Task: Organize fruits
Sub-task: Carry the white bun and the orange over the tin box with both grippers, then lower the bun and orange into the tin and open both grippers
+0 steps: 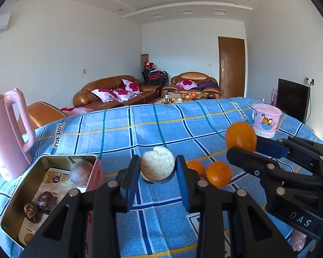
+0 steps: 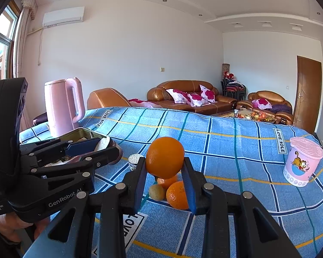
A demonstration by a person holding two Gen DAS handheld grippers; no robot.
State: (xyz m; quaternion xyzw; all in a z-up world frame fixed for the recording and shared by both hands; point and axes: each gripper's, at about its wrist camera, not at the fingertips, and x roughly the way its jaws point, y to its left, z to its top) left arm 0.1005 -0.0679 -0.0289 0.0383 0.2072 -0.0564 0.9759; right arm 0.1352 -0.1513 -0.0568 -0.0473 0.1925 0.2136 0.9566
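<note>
Holding both fruits up off the cloth, you have each hand-held gripper pinched on its own load. Your left hand-held gripper [image 1: 157,173] squeezes a pale, rough-skinned round fruit [image 1: 157,163] between its blue pads, just to the right of the open metal tin [image 1: 19,202]. Your right hand-held gripper [image 2: 164,179] clamps a large orange [image 2: 165,157] between its pads, lifted above the small pile on the counter [image 2: 226,150].

Below that orange lie two smaller oranges [image 2: 177,194] and a little yellowish fruit [image 2: 157,192], close together on the blue checked cloth. Beside them, nearer the tin, stands a small bowl-like thing [image 2: 134,160] with a grainy white top; what it is cannot be told.

Inside the tin sit a brownish round fruit with a stem [image 1: 81,173] and two dark wrinkled pieces [image 1: 41,205] on printed paper.

Behind the tin stands a pink kettle [image 1: 7,135]. Well off to the right, near the cloth's far edge, stands a pink cartoon tub [image 2: 304,161] with its lid on.

Beyond the counter are brown leather sofas [image 2: 189,96] with flowered cushions.
</note>
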